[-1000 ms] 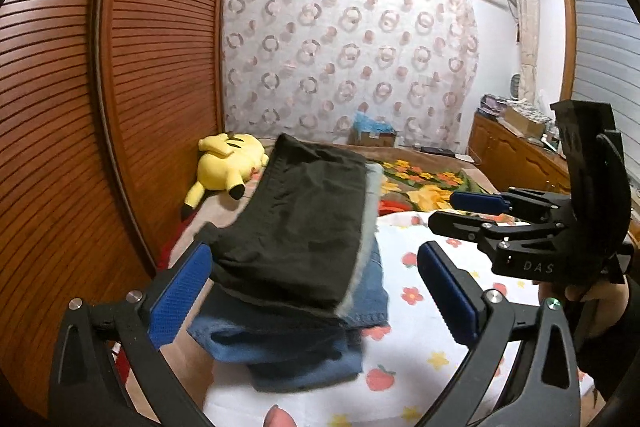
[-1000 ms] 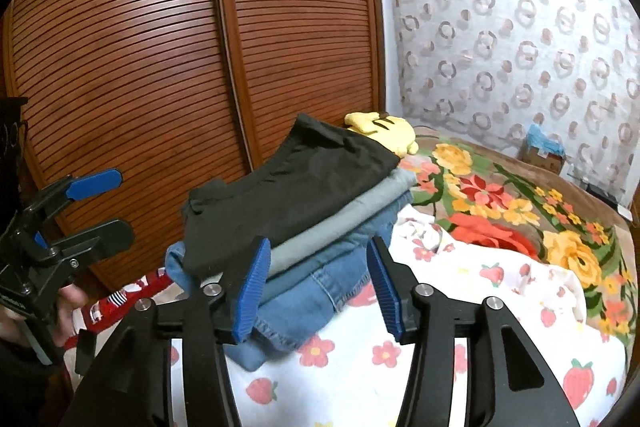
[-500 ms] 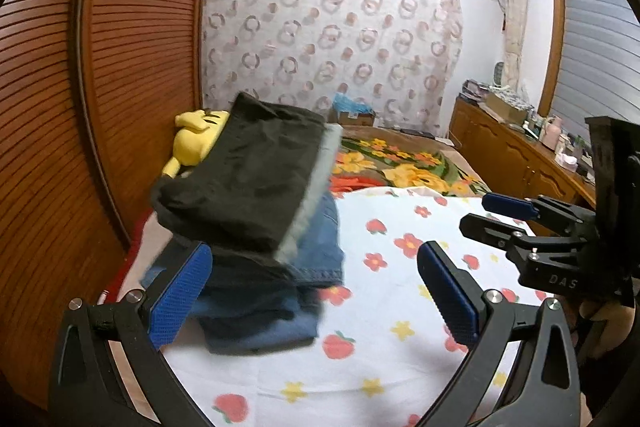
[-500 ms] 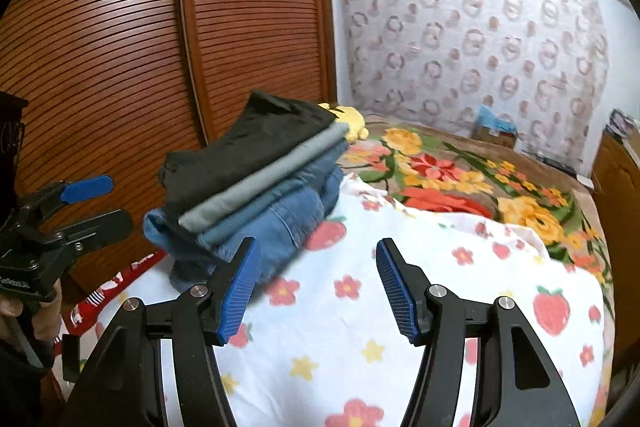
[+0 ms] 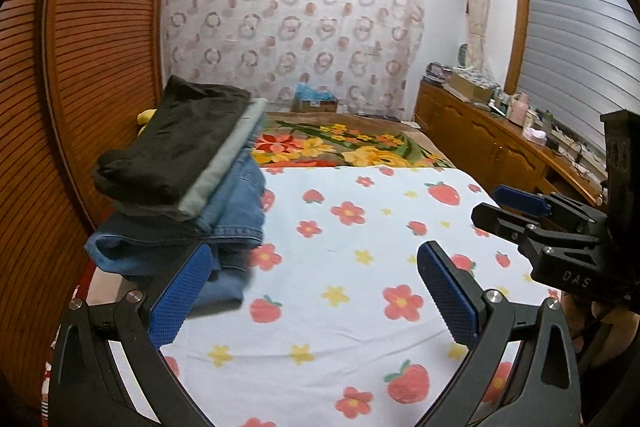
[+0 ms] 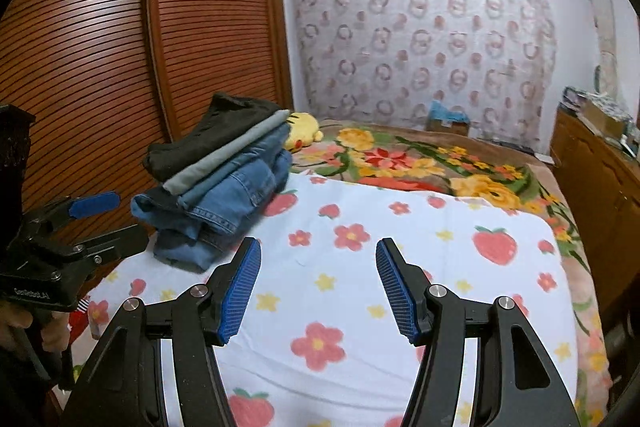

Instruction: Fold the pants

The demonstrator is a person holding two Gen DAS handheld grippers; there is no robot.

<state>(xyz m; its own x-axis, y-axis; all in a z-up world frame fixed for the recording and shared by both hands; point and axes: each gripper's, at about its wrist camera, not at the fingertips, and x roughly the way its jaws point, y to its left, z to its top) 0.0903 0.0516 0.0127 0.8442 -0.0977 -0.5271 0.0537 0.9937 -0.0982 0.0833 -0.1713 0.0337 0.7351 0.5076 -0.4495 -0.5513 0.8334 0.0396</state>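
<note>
A stack of folded pants [image 5: 188, 183] [image 6: 224, 183] lies at the left edge of the bed: black on top, a grey pair under it, blue jeans below. My left gripper [image 5: 312, 283] is open, nothing between its blue pads, its left finger just in front of the stack's near corner. My right gripper [image 6: 318, 287] is open too, over the strawberry sheet [image 6: 400, 267] to the right of the stack. Each gripper shows in the other's view: the right gripper [image 5: 520, 207] at the right edge, the left gripper [image 6: 96, 223] at the left edge.
A brown slatted wardrobe [image 6: 120, 67] stands close behind the stack. A yellow plush toy [image 6: 304, 131] lies beyond it on the floral blanket [image 6: 420, 163]. A wooden dresser [image 5: 500, 143] with clutter runs along the right of the bed. A patterned curtain [image 5: 288, 27] covers the far wall.
Both grippers have drawn back and swung right, away from the stack, which now sits further left in both views. The right jaws have widened slightly. The stack stays put.
</note>
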